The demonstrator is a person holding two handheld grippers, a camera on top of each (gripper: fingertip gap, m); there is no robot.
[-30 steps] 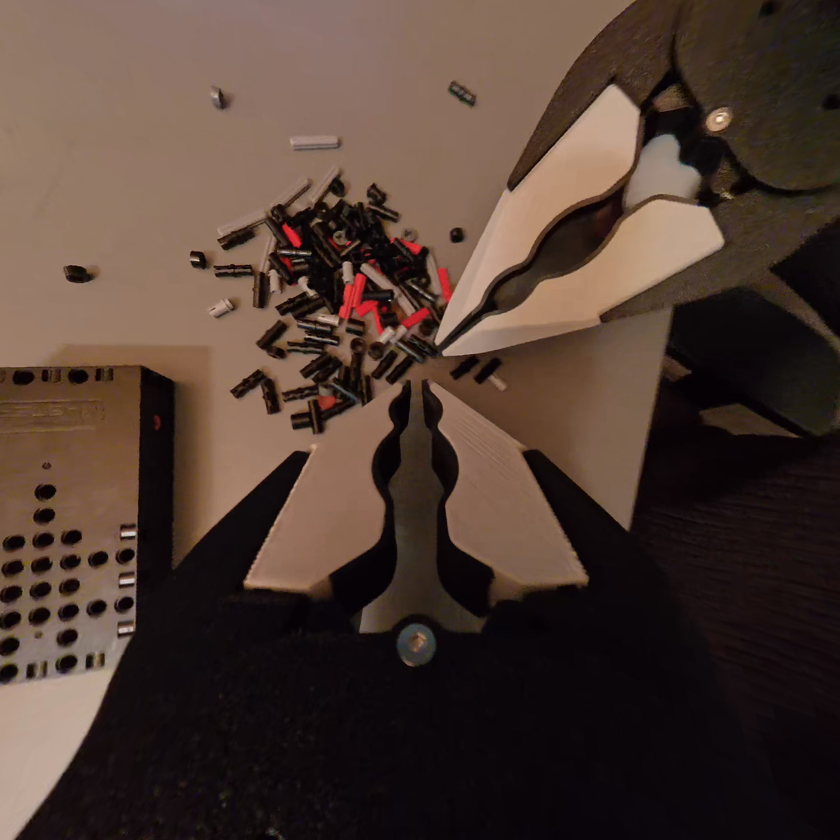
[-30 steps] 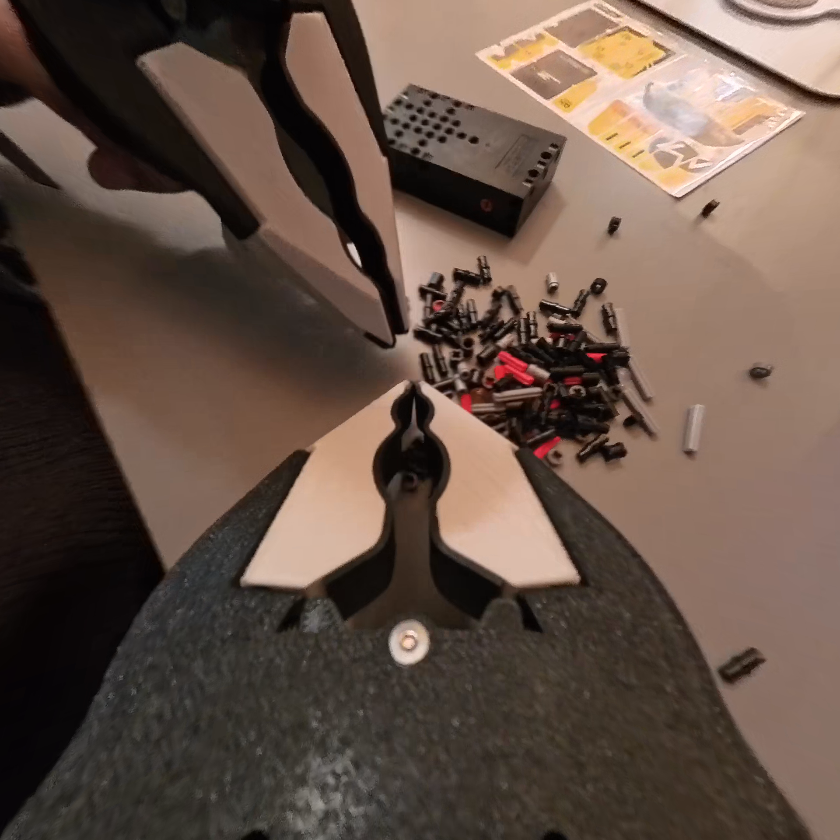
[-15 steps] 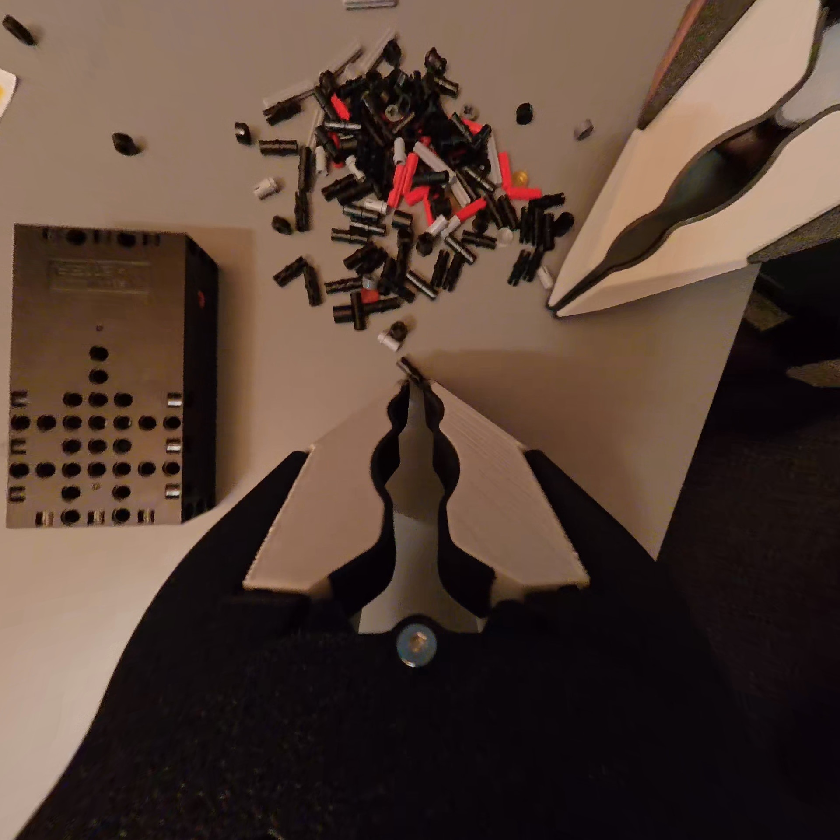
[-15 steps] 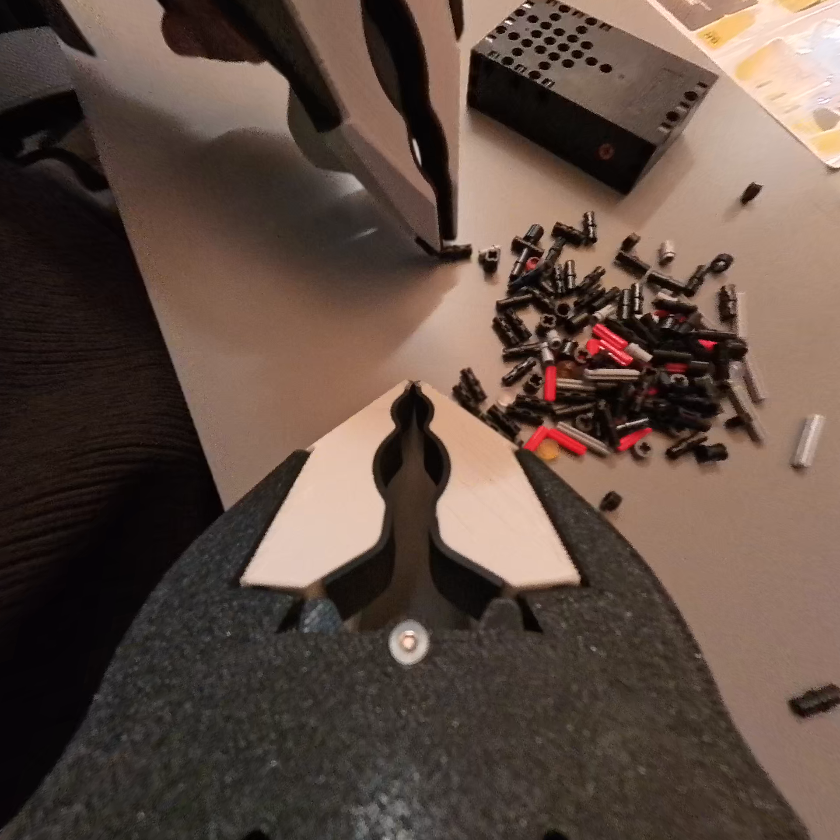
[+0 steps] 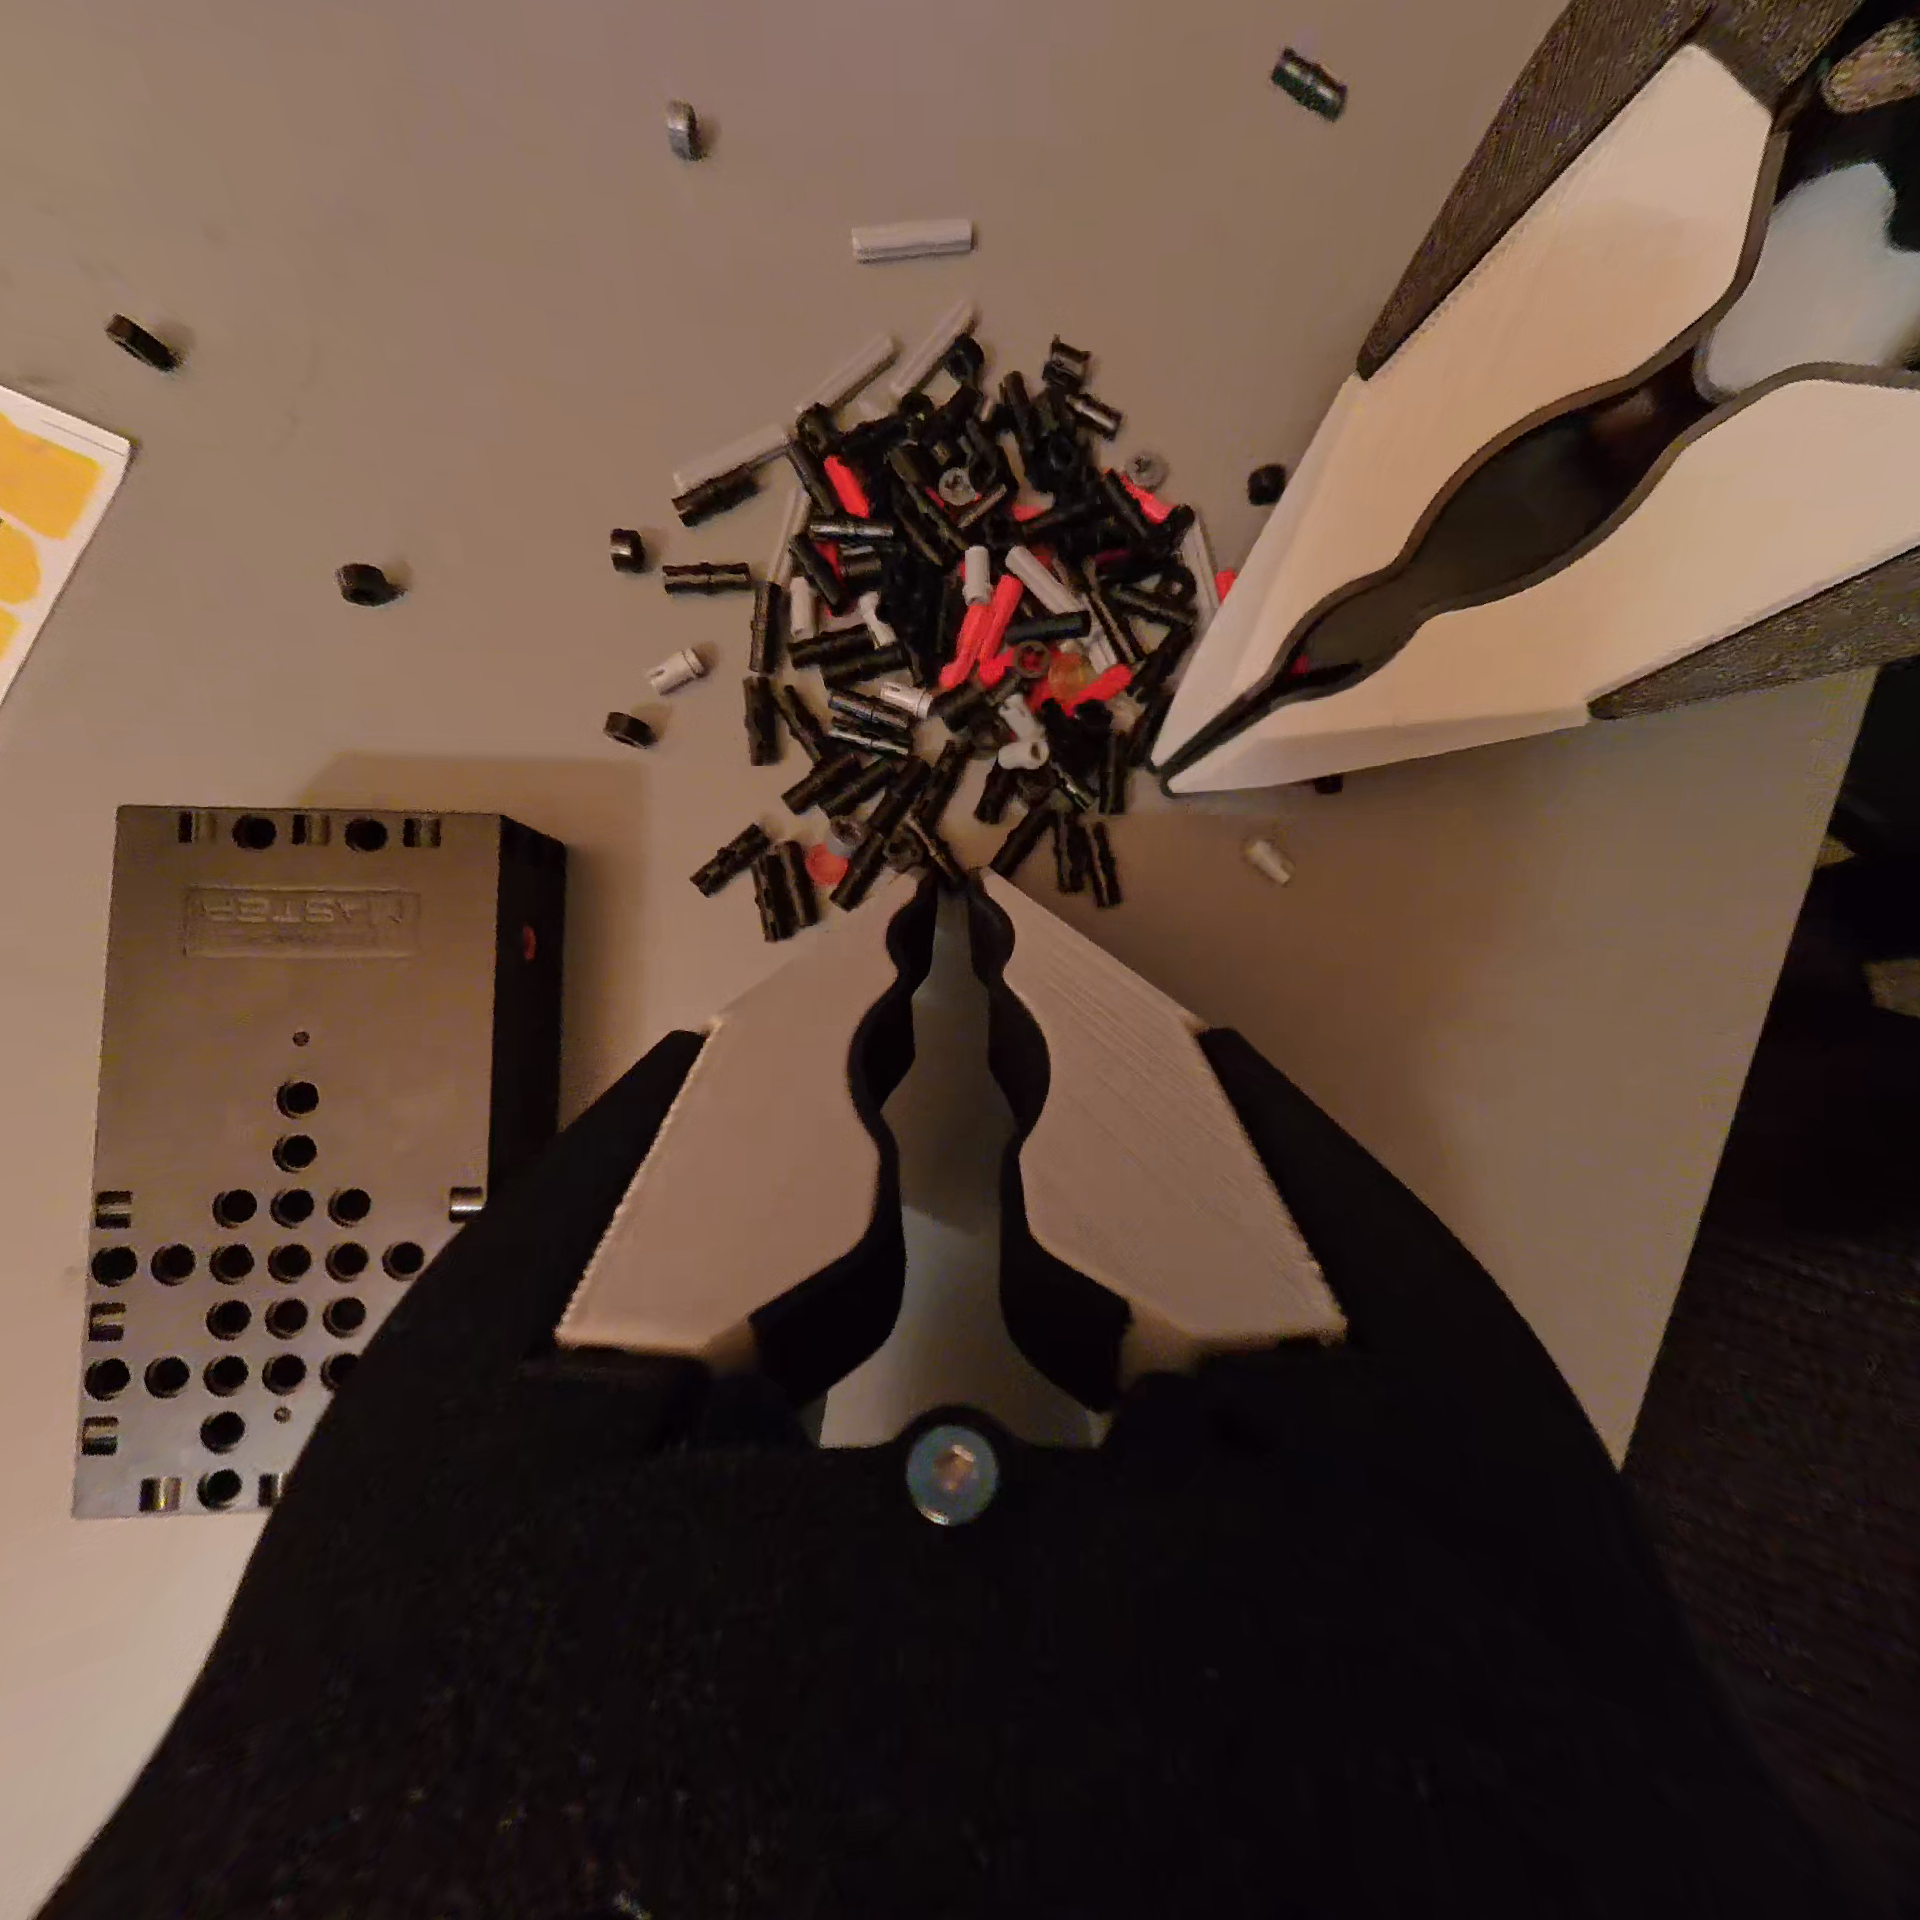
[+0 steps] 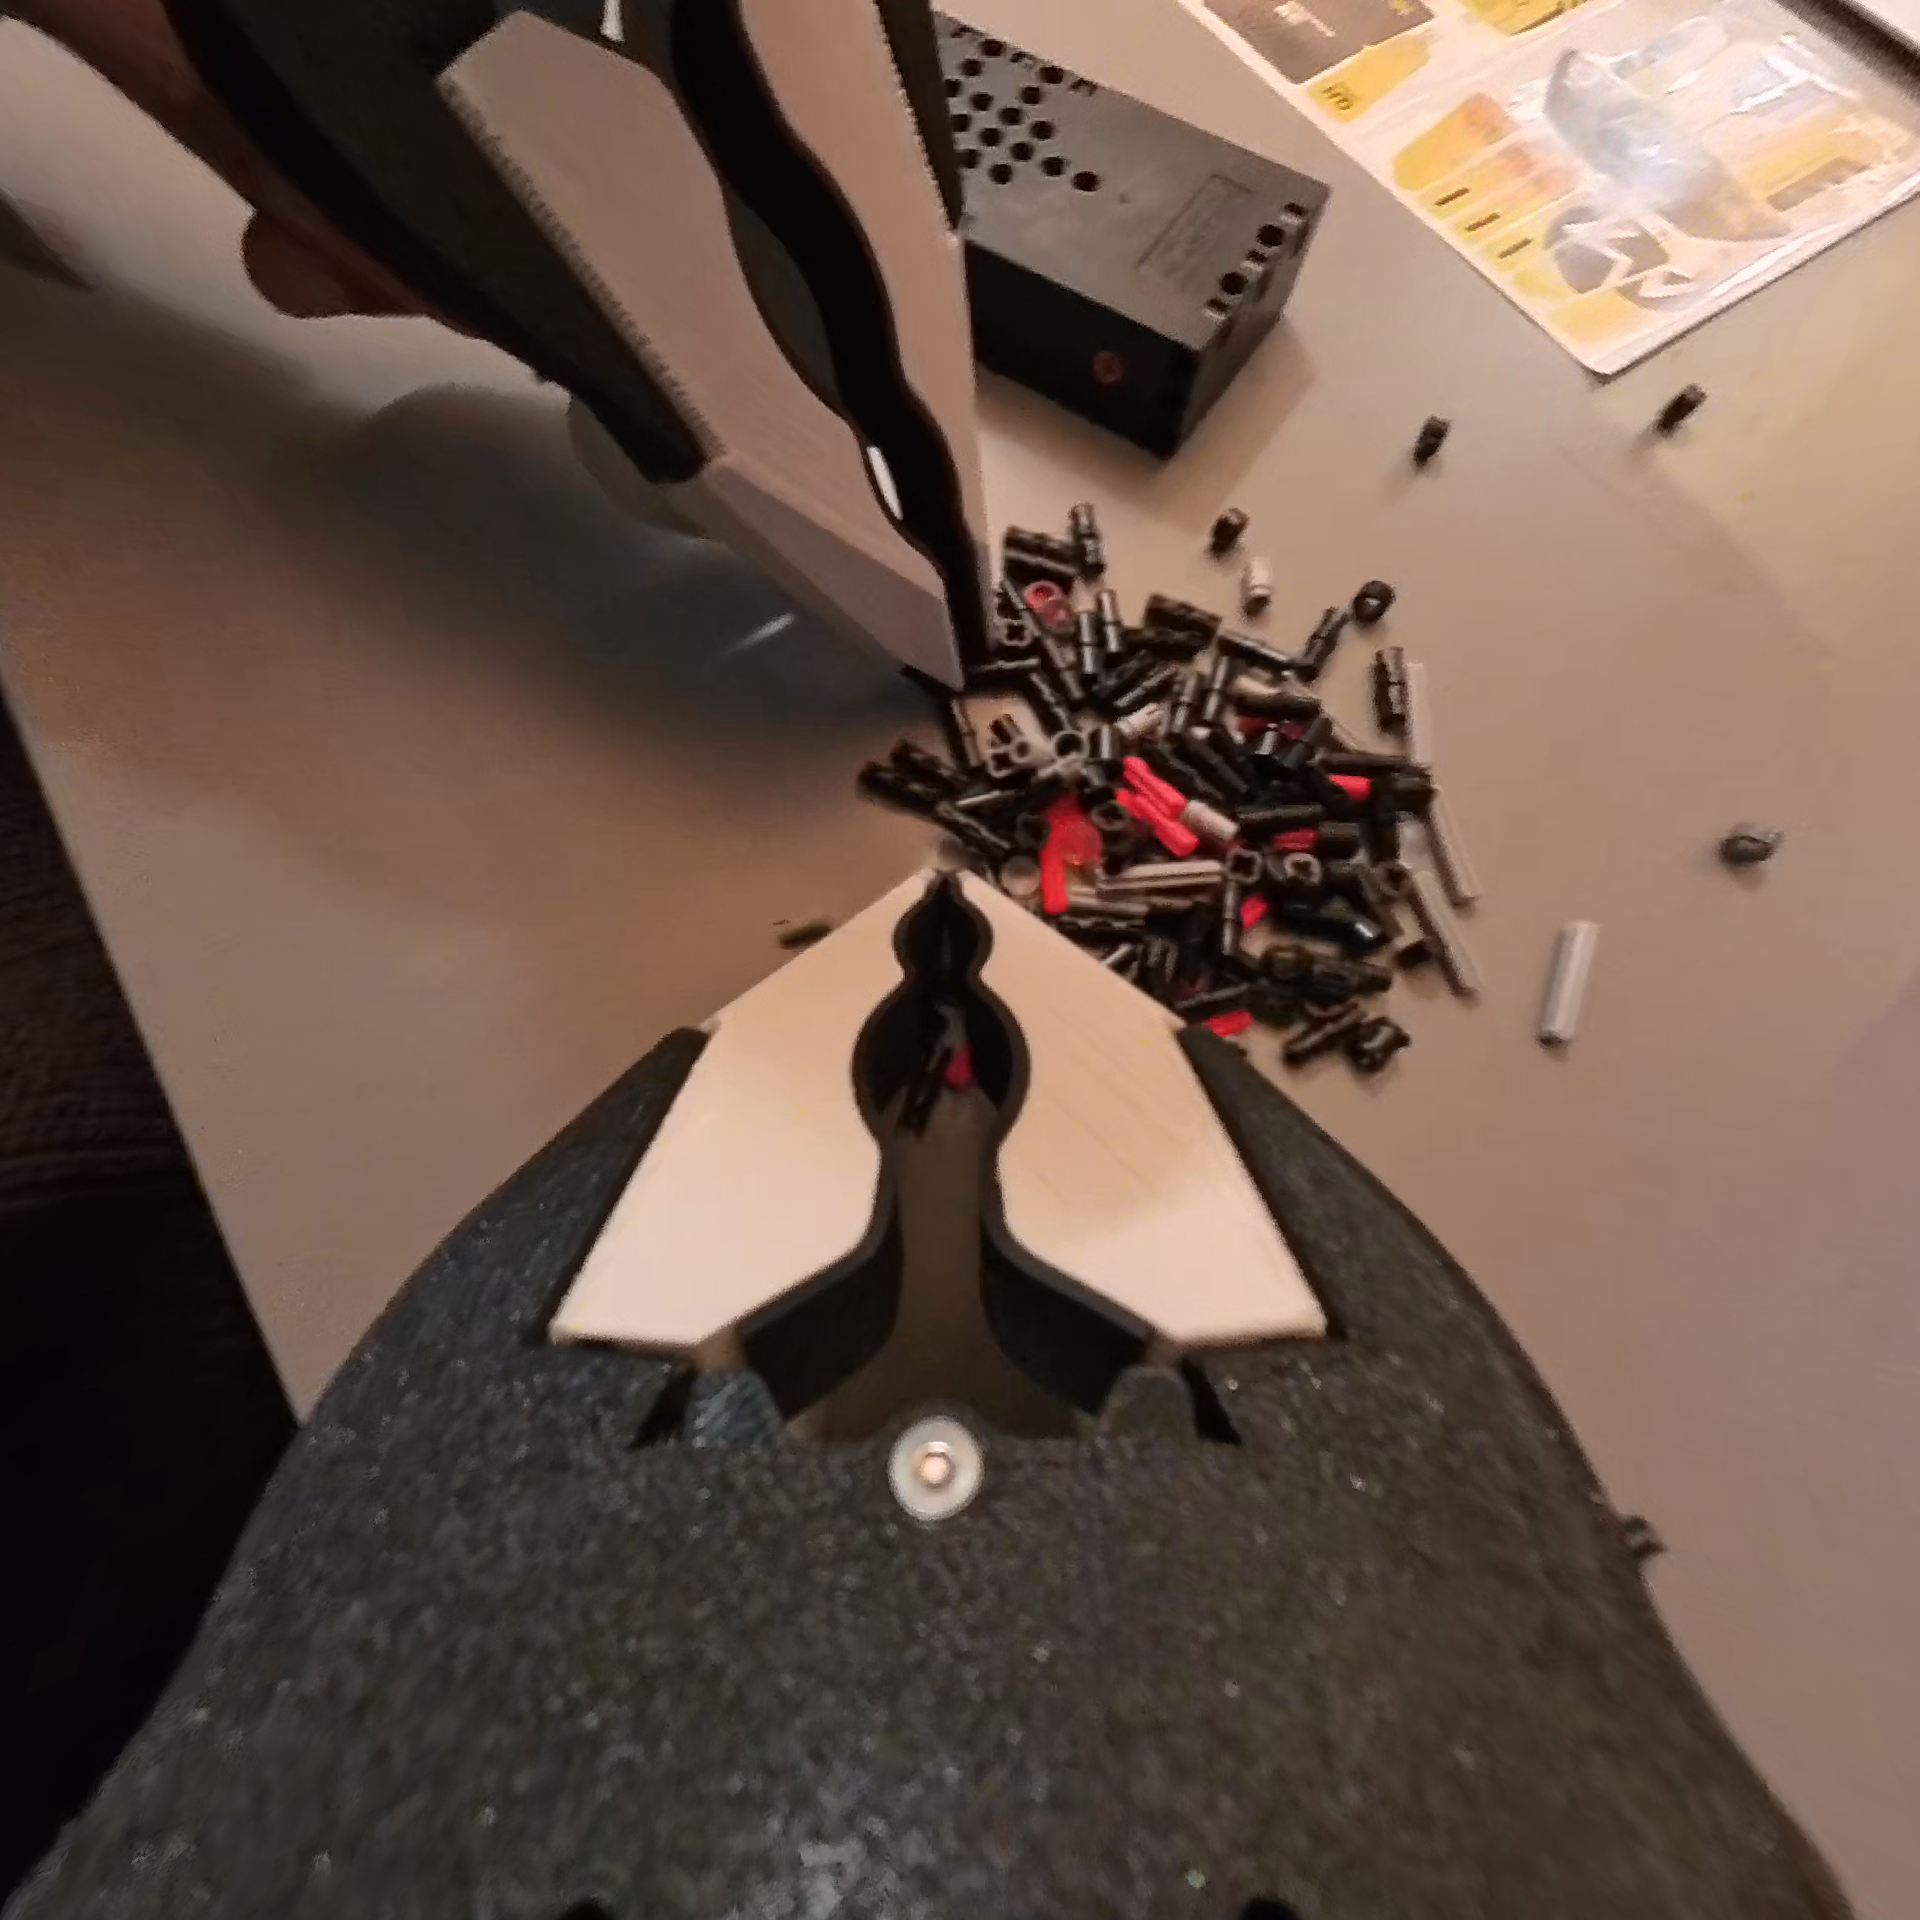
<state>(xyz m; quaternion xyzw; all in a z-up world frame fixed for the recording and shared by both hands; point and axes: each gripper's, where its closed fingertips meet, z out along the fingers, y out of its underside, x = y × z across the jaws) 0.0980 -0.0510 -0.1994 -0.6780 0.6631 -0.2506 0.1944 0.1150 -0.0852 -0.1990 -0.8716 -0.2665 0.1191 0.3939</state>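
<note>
Black-bodied left tool (image 5: pixel 951 883) and right tool (image 6: pixel 943 883), both pressed together, angle tips-down at the pin pile's (image 5: pixel 966 623) edges.

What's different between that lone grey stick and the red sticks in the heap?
The lone grey stick lies by itself on the table, clear of the heap; the red sticks sit tangled among black pieces inside it. The lone grey stick is pale and dull, the red sticks bright. Both are small, slim rods lying flat.
</note>
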